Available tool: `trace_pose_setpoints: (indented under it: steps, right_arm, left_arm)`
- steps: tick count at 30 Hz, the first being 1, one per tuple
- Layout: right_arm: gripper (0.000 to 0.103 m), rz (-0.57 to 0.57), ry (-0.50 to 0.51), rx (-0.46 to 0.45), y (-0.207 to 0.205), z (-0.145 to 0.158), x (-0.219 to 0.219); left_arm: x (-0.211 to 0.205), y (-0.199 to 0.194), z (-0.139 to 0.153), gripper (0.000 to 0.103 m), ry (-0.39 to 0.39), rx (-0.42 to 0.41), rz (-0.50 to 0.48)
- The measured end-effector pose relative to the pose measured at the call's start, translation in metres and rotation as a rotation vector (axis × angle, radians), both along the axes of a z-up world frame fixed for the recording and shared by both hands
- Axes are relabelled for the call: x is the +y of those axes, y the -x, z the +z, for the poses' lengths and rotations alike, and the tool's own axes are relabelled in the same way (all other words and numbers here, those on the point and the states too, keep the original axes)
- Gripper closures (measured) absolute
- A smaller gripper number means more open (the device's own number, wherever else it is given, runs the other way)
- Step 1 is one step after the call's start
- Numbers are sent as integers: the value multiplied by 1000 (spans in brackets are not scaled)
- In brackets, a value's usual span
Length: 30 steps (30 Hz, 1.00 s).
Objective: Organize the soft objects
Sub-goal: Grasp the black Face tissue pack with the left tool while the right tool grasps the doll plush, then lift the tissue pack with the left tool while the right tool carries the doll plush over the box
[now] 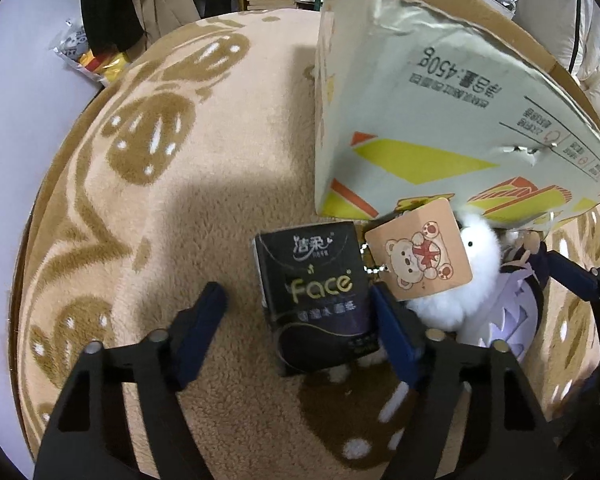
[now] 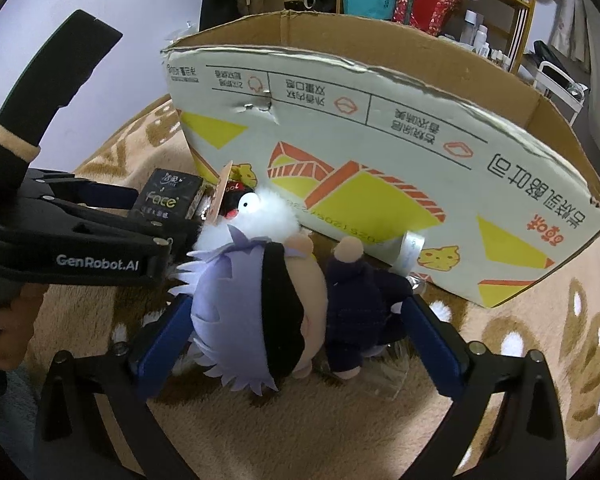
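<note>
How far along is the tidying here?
Nothing looks boxed yet. The left gripper straddles the black tissue pack, one finger short of it; the right gripper brackets the purple-haired doll. The white plush lies beside the cardboard box.

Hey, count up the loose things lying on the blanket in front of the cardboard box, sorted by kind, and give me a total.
Plush toys: 2, a white fluffy toy with a bear tag and a purple-haired doll
Tissue packs: 1, a black pack
Total: 3
</note>
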State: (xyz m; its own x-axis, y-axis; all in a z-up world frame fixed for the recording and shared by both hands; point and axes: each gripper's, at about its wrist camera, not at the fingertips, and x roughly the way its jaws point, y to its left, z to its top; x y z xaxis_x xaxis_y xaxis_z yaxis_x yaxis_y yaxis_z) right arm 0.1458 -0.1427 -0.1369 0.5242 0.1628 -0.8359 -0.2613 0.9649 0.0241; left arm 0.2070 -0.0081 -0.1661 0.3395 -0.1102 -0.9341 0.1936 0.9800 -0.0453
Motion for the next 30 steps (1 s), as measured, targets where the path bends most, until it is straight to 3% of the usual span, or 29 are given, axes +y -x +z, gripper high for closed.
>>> trace_pose_setpoints:
  steps: [6,12,14,19,20,30]
  right_arm:
    - [6,7,25,-12,0,3,6]
    - [12,-3,29,-21,5,8,4]
    - [21,-9,29,-44,10,13,3]
    - [33,-31,7,-61,16,21,-6]
    - [50,-31,-5,-57,16,22,-7]
    - [50,-109,-105,-39,24,30,-33]
  left_arm:
    - [6,1,1,56,-9,-6,19]
    - [11,4,5,57,2,-15,46]
    - [12,7,8,57,5,-24,49]
    - [14,16,21,57,17,-58,56]
    - [15,18,23,57,22,-65,58]
    - [14,47,51,57,46,-154,56]
